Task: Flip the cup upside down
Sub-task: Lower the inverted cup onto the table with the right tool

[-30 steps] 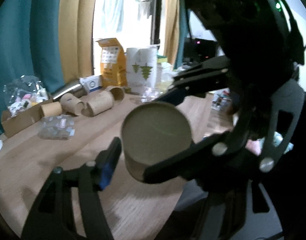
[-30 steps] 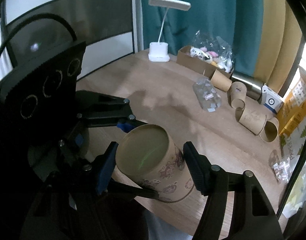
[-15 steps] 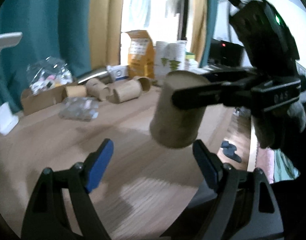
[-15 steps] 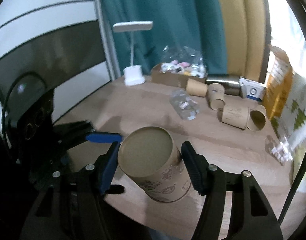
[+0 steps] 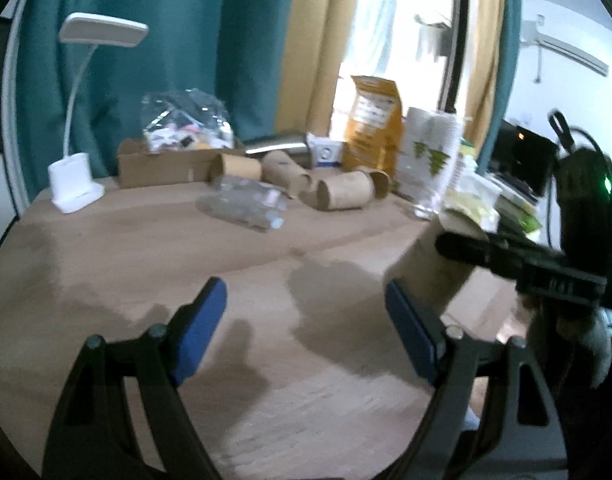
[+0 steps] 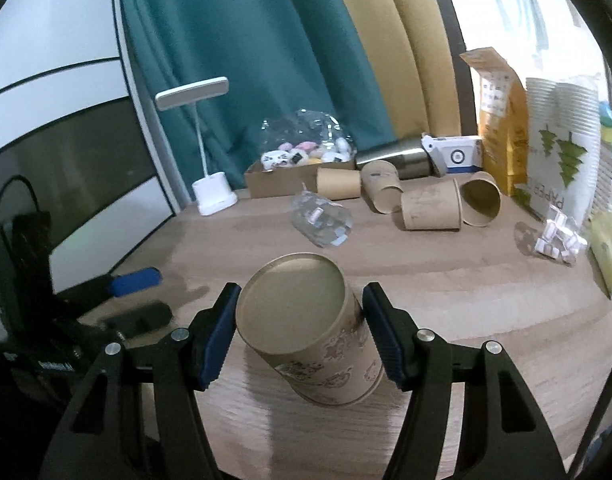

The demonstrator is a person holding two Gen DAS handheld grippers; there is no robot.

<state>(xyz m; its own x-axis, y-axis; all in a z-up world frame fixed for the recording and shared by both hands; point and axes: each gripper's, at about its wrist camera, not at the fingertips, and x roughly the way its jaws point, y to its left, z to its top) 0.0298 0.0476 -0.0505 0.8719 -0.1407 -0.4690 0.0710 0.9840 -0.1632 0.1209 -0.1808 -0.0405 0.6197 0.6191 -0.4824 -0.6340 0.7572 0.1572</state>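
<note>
A brown paper cup (image 6: 313,328) with faint printed figures stands base-up, its wide mouth low near the wooden table (image 6: 465,280). My right gripper (image 6: 300,334) is shut on the cup, a blue pad on each side. In the left wrist view the cup (image 5: 433,268) shows at the right, held by the right gripper's black fingers (image 5: 505,256). My left gripper (image 5: 306,332) is open and empty, to the left of the cup and apart from it. It also shows at the left edge of the right wrist view (image 6: 134,280).
Several brown cups (image 6: 429,204) lie on their sides at the back. Near them are a clear plastic bag (image 6: 321,220), a cardboard box (image 6: 282,180), a white desk lamp (image 6: 214,196), a steel flask (image 6: 401,160), an orange bag (image 6: 497,116) and sleeved white cups (image 6: 561,136).
My left gripper let go of the cup and drew back to the left. The right gripper kept hold, turned the cup base-up and lowered it toward the table.
</note>
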